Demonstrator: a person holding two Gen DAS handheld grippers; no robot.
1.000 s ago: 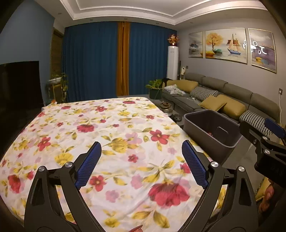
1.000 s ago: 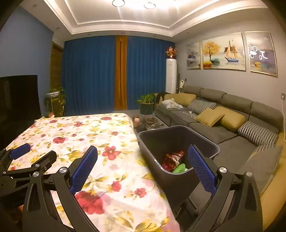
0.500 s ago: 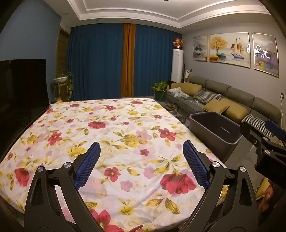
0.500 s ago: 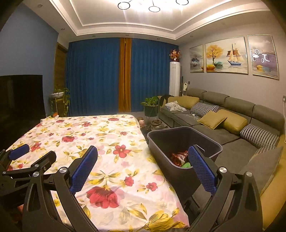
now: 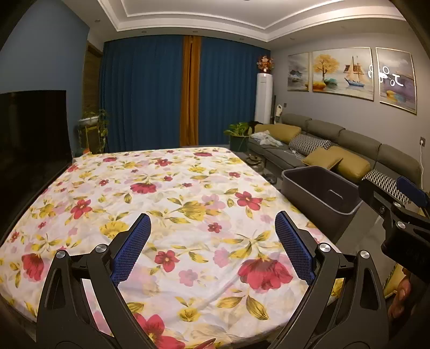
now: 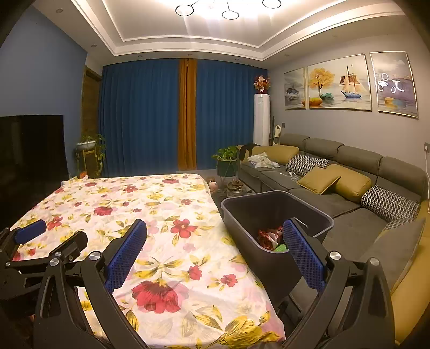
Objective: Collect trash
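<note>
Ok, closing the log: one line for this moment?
left gripper open, empty | right gripper open, empty | bin holds trash | floral cloth

Both wrist views over table (image 5: 188,188) (shared)

Deep blue curtains (image 6: 145,118) with an orange panel (image 6: 187,115) at the centre cover the far wall. The left wall is painted blue, and a dark television screen (image 5: 32,128) is set against it. A grey sectional sofa (image 6: 336,171) with mustard cushions (image 6: 352,182) and patterned ones runs along the grey right wall, under three framed paintings (image 6: 340,83). A white tower air conditioner (image 6: 261,119) stands in the corner, with potted plants (image 6: 227,161) nearby. A tray ceiling is lit by ring lamps (image 6: 229,13).
</note>
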